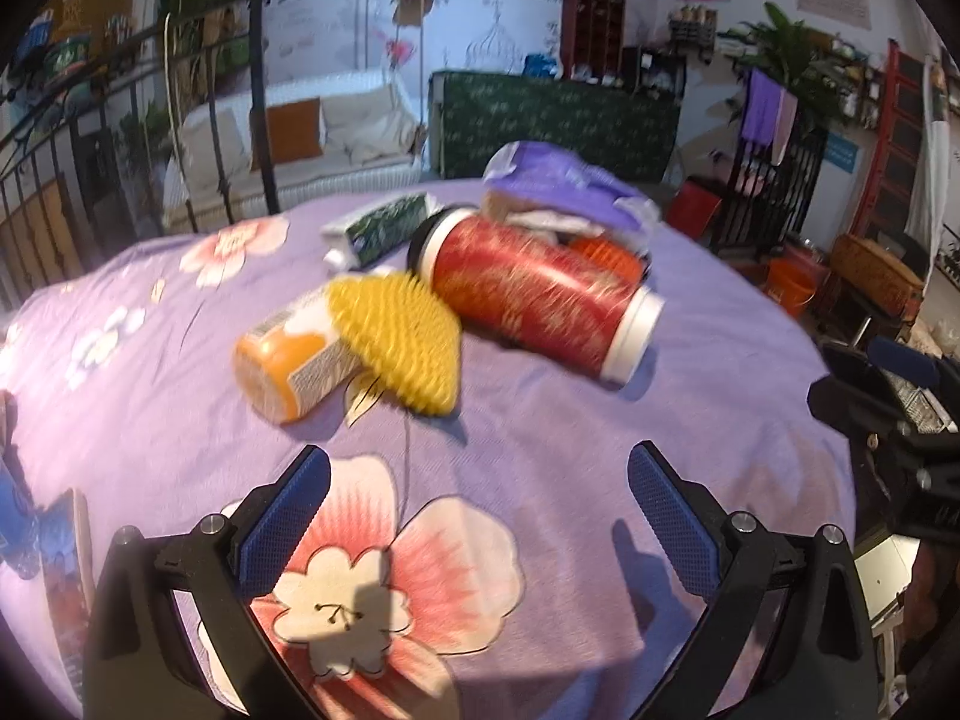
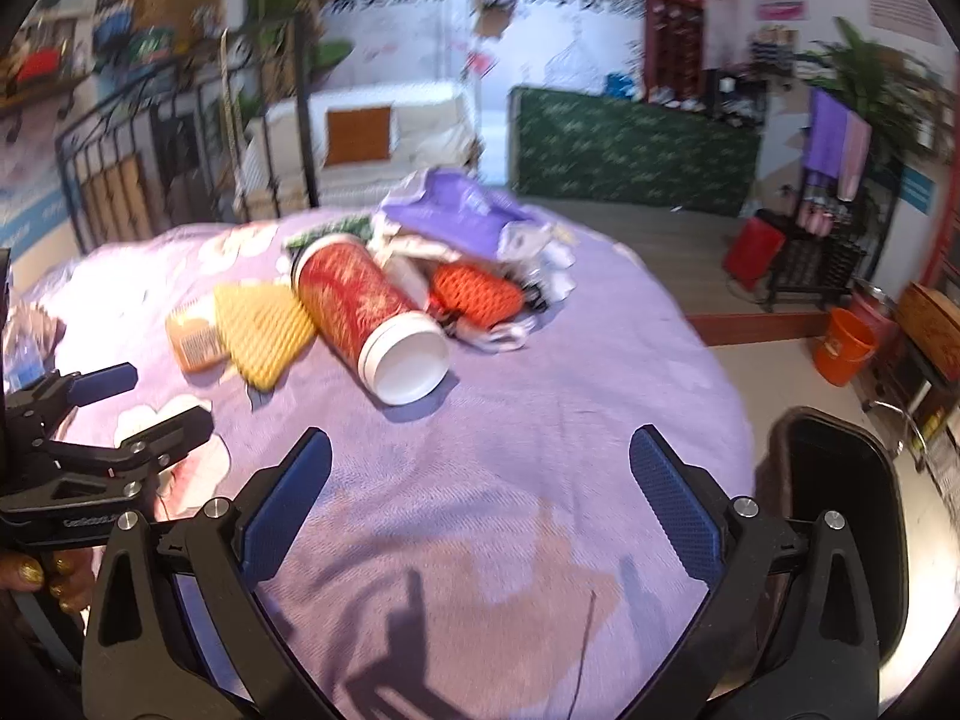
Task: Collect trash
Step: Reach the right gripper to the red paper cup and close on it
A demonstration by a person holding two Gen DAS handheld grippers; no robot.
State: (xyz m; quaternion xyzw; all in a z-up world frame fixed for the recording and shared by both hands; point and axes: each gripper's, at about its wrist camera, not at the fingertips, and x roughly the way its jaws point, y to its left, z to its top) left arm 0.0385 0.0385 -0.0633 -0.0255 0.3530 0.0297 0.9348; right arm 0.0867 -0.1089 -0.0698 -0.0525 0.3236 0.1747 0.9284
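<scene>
A heap of trash lies on a purple flowered bedspread (image 1: 690,420). It holds a red canister with white ends (image 1: 534,294) (image 2: 366,318), a yellow foam net (image 1: 402,348) (image 2: 264,330), an orange bottle (image 1: 288,360) (image 2: 192,336), an orange-red net (image 2: 480,294), a green-white packet (image 1: 384,225) and a purple bag (image 1: 558,180) (image 2: 456,210). My left gripper (image 1: 480,516) hovers open over the spread, short of the heap. My right gripper (image 2: 480,510) is open too, nearer the bed's right edge. Neither holds anything. The left gripper (image 2: 120,414) shows at the left of the right wrist view.
A black bin (image 2: 840,510) stands beside the bed at the right. On the floor beyond are an orange bucket (image 2: 843,345) and a red bin (image 2: 753,246). A black metal bed rail (image 1: 120,138) runs along the left, a white sofa (image 1: 336,132) behind it.
</scene>
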